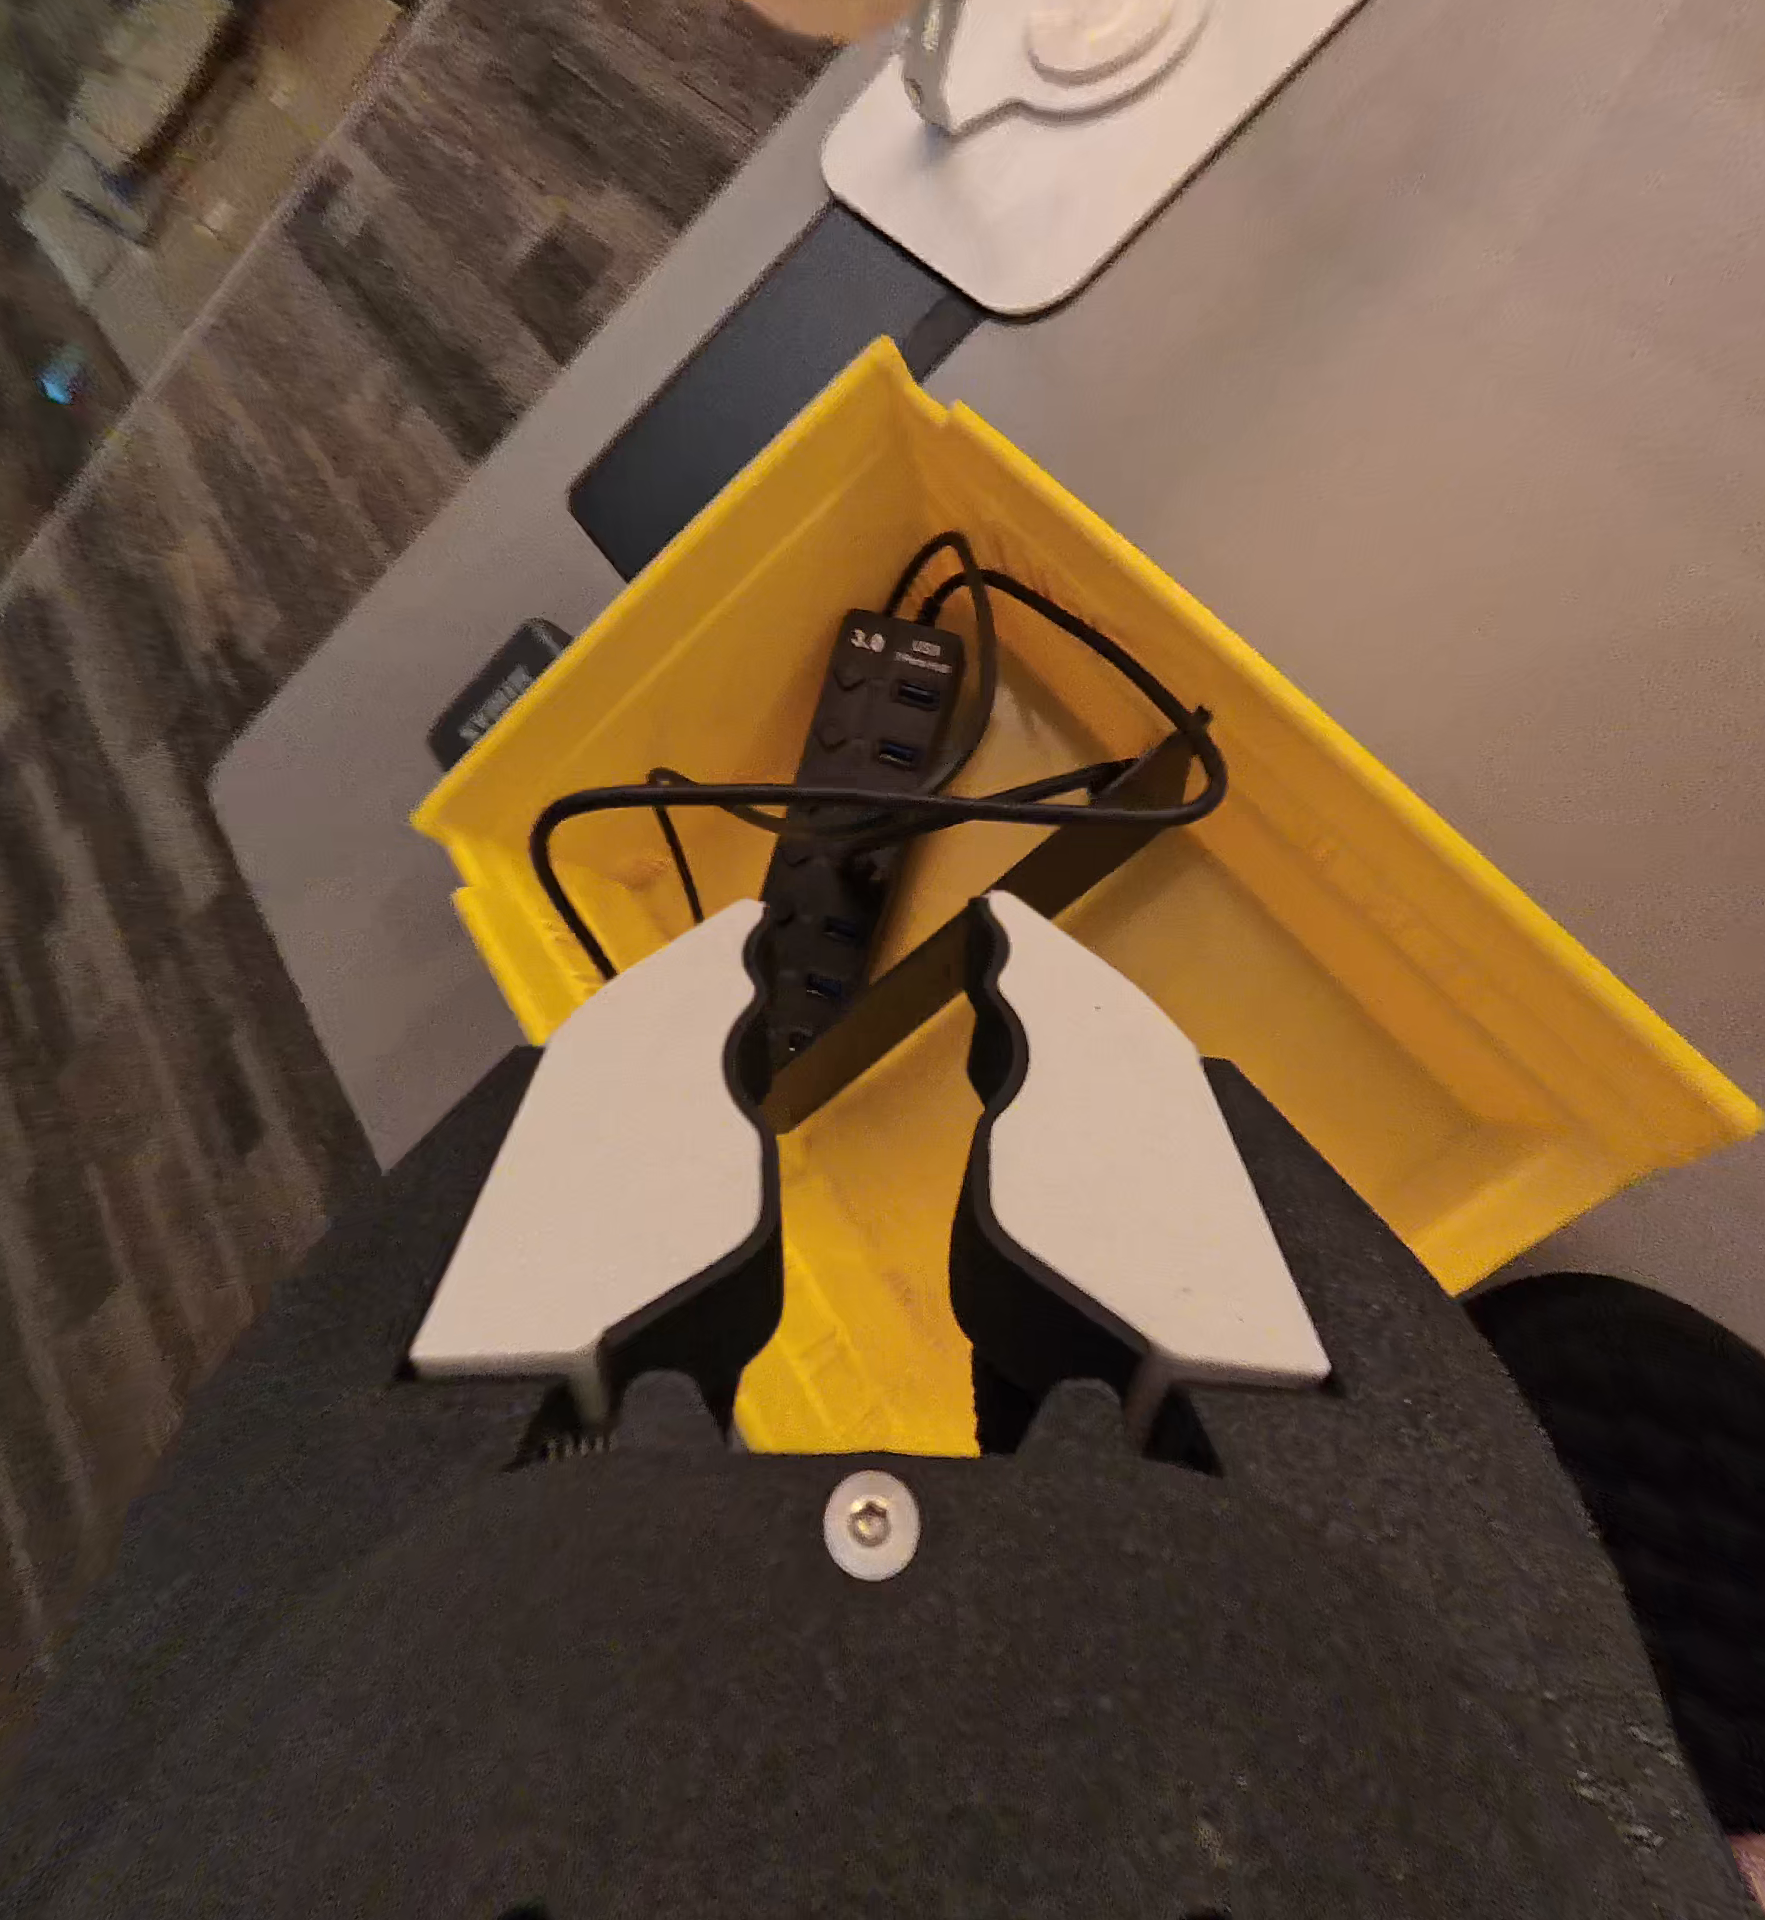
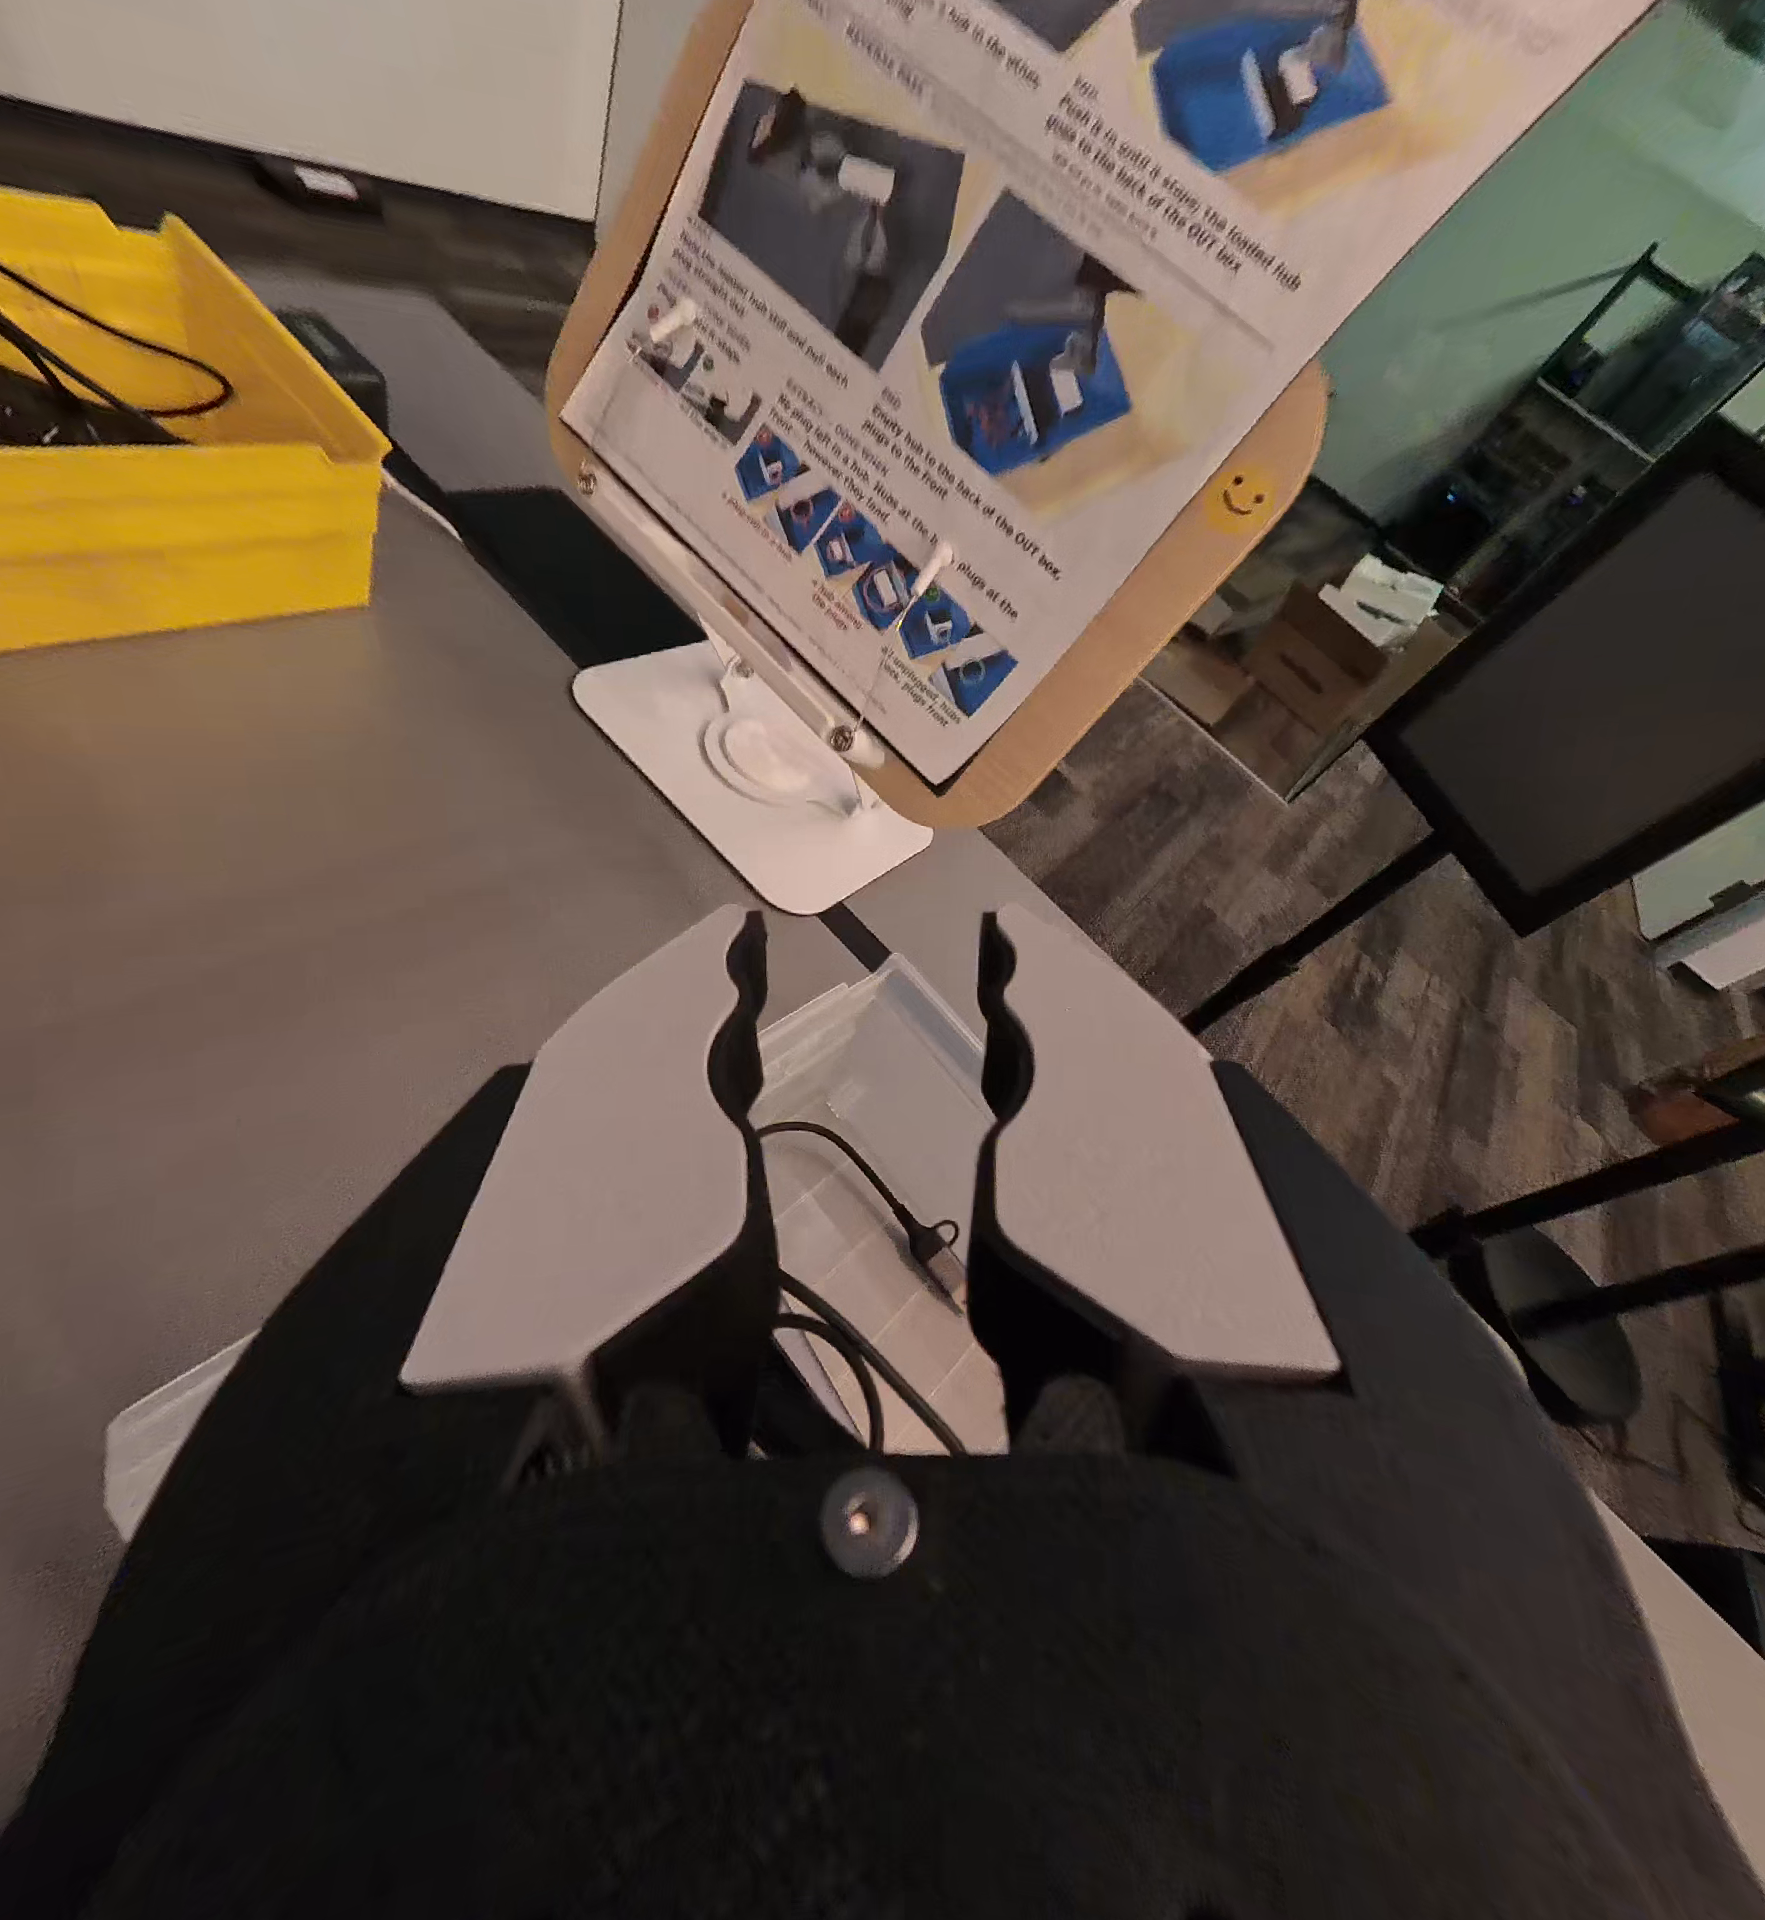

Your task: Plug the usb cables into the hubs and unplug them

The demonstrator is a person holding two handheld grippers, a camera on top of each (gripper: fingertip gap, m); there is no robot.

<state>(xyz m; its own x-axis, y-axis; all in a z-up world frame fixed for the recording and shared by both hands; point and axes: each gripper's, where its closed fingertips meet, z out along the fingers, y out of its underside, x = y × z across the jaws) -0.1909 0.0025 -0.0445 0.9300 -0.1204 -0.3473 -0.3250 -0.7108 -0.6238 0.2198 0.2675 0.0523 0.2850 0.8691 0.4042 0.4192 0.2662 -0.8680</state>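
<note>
In the left wrist view, our left claw (image 1: 867, 914) hangs over a yellow bin (image 1: 1377, 935) on a grey table (image 1: 1480, 364). The claw is spread apart and grips nothing. A black hub (image 1: 883, 727) lies in the bin, running from the claw tips up toward 12 o'clock. Its blue ports face us. A black cord (image 1: 1065, 623) loops over it in a tangle, out toward 2 o'clock. A dark divider (image 1: 1065, 883) crosses the bin from 7 o'clock to 2 o'clock. A white stand base (image 1: 1013, 208) sits far off at 12 o'clock.

In the right wrist view, our right claw (image 2: 867, 925) is spread apart too, with nothing in it. Under it sits a clear box (image 2: 888, 1039). A cable plug (image 2: 935, 1262) lies in the box between the fingers, low down near 6 o'clock. Its metal tip points to 5 o'clock. A sign board (image 2: 961, 416) stands at 12 o'clock. The yellow bin (image 2: 130, 551) is at 10 o'clock.

We think nothing is plugged in yet. Here is what could go wrong. The left claw could catch the looped cord and not the hub, so the hub would drag or flip. The right claw could grab the plug crooked, since it lies slanted. Then it would not line up with a port and could jam. The clear box looks light and could slide.
</note>
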